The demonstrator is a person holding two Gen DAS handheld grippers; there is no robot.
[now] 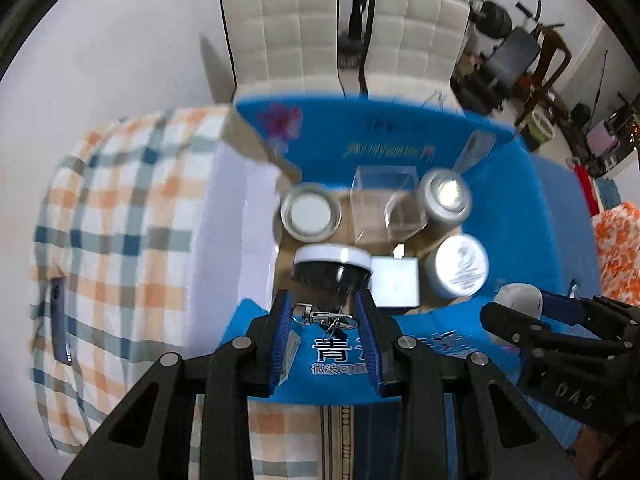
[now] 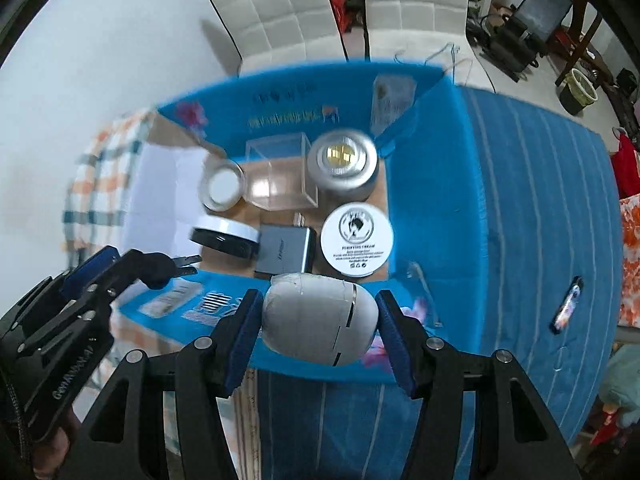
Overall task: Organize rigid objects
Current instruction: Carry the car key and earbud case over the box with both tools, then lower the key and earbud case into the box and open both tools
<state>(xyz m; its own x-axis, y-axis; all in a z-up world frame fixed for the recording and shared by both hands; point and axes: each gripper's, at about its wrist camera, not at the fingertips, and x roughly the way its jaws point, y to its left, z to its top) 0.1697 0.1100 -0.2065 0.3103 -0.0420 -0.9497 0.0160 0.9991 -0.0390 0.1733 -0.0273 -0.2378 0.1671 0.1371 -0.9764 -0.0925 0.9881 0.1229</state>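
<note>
**Grey egg and metal clip held above an open blue box**

Grey and smooth, an egg-shaped shell (image 2: 320, 316) with thin dark seams sits clenched between the blue ribbed pads of the right gripper (image 2: 318, 320), just above the near wall of the blue box (image 2: 424, 184). Only the right wrist view shows its seams; the left view catches just its rounded end beside the right gripper (image 1: 520, 312).

The left gripper (image 1: 322, 320) has its jaws closed on a small metal snap clip (image 1: 320, 316) with wire loops, seen clearly only from the left wrist.

Inside the box, on its brown cardboard floor, lie a clear plastic cube (image 2: 280, 176), a silver puck light (image 2: 342, 160), a small round tin (image 2: 222, 190), a black jar with a white lid (image 2: 228, 238), a grey charger block (image 2: 284, 250) and a white cream tin (image 2: 357, 240) with printed lettering.

Around the box lie a blue striped cover (image 2: 532, 200) and a checked cloth (image 1: 116, 220). Two quilted white chairs (image 1: 280, 32) stand beyond.
</note>
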